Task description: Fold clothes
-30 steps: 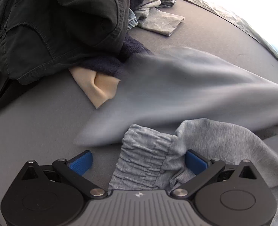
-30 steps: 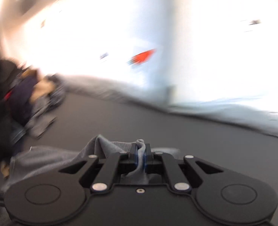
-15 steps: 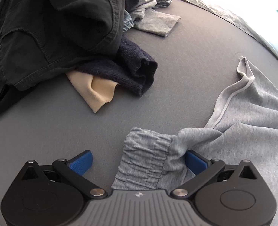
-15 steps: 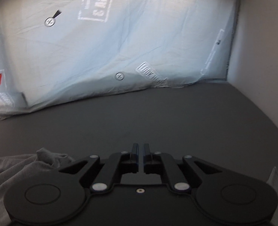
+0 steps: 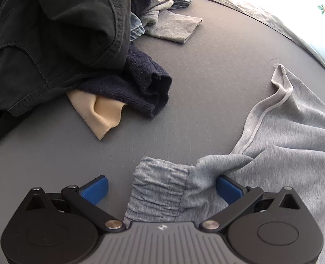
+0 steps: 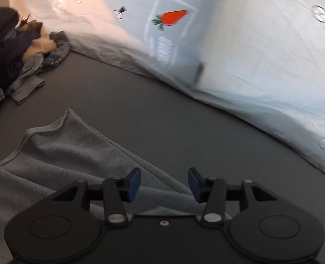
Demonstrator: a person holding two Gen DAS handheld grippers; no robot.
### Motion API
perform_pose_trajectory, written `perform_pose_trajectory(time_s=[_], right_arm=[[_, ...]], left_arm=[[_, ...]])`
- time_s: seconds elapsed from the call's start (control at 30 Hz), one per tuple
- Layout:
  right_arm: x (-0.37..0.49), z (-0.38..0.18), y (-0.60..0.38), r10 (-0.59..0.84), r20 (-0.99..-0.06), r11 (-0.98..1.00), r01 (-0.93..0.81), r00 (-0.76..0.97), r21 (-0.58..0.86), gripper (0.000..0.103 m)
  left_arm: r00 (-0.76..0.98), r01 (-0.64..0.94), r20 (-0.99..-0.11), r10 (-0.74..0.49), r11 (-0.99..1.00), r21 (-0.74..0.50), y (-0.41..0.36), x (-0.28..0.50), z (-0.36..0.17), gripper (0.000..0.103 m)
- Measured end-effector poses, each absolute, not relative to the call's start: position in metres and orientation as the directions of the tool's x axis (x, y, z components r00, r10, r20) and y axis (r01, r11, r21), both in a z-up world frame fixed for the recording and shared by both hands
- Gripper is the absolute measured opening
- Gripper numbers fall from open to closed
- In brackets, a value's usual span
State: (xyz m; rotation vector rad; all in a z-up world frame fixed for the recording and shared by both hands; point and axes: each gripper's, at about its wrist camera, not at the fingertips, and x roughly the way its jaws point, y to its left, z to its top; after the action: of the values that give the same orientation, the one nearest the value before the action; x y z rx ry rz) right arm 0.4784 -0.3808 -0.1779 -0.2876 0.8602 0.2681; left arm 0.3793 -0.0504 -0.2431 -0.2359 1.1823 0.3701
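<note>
A light grey pair of sweatpants (image 5: 283, 143) lies spread on the dark grey mattress (image 5: 206, 77). Its gathered waistband (image 5: 160, 187) sits between the wide-apart blue pads of my left gripper (image 5: 162, 184), which is open. The right pad touches a fold of the cloth and the left pad stands free of it. In the right wrist view my right gripper (image 6: 164, 183) hovers low over the same grey garment (image 6: 63, 154). Its jaws are opening, and cloth lies beneath them but nothing is pinched.
A heap of clothes fills the left: a black jacket (image 5: 52, 33), a navy knit (image 5: 140, 88), a beige cloth (image 5: 96, 114) and a grey piece (image 5: 173, 28). A pale sheet with a carrot print (image 6: 250, 66) borders the mattress on the far side.
My right gripper, shut on grey cloth a second ago, has let go, swung round and come down with its jaws parted. The lifted leg of the sweatpants has dropped flat. The left gripper stayed put.
</note>
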Motion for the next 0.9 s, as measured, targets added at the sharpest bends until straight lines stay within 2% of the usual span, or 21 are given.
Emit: perform_pose_trajectory(time_s=[0.2,0.23,0.3,0.33,0.47,0.57,0.63,0.73,0.83,0.9], right_arm=[[0.519,-0.213,-0.333,0.238,-0.827,0.804,-0.581,0.51,-0.127,0.048],[0.523,-0.216,-0.331,0.253,-0.831,0.8,-0.59,0.495,-0.108,0.044],[0.527,-0.216,-0.333,0.312,-0.83,0.8,-0.598,0.463,-0.033,0.02],[0.527,-0.216,-0.335,0.331,-0.829,0.803,-0.596,0.451,-0.003,0.001],[0.509,-0.208,-0.353,0.275,-0.786,0.814,-0.569,0.553,-0.115,0.001],[0.498,-0.185,-0.404,0.21,-0.736,0.899,-0.423,0.644,-0.113,0.001],[0.483,-0.164,-0.45,0.094,-0.688,0.947,-0.277,0.719,-0.161,0.001],[0.45,-0.127,-0.526,-0.136,-0.596,0.968,-0.022,0.791,-0.25,0.001],[0.401,-0.091,-0.606,-0.393,-0.501,0.916,0.283,0.771,-0.284,0.001],[0.366,-0.079,-0.653,-0.547,-0.465,0.837,0.461,0.697,-0.294,0.001]], left_arm=[[0.323,-0.406,-0.933,0.158,0.914,0.014,-0.05,0.381,-0.244,0.103],[0.325,-0.406,-0.932,0.159,0.914,0.014,-0.05,0.381,-0.244,0.103],[0.329,-0.407,-0.93,0.162,0.913,0.015,-0.051,0.379,-0.244,0.103],[0.332,-0.408,-0.929,0.164,0.913,0.016,-0.052,0.379,-0.244,0.103],[0.329,-0.406,-0.931,0.161,0.914,0.015,-0.051,0.38,-0.243,0.103],[0.324,-0.39,-0.934,0.15,0.921,0.013,-0.049,0.381,-0.242,0.103],[0.326,-0.371,-0.934,0.145,0.928,0.015,-0.048,0.382,-0.242,0.103],[0.339,-0.339,-0.93,0.142,0.941,0.02,-0.048,0.383,-0.242,0.103],[0.365,-0.307,-0.921,0.137,0.952,0.02,-0.049,0.382,-0.241,0.1],[0.387,-0.286,-0.913,0.128,0.958,0.013,-0.052,0.381,-0.239,0.092]])
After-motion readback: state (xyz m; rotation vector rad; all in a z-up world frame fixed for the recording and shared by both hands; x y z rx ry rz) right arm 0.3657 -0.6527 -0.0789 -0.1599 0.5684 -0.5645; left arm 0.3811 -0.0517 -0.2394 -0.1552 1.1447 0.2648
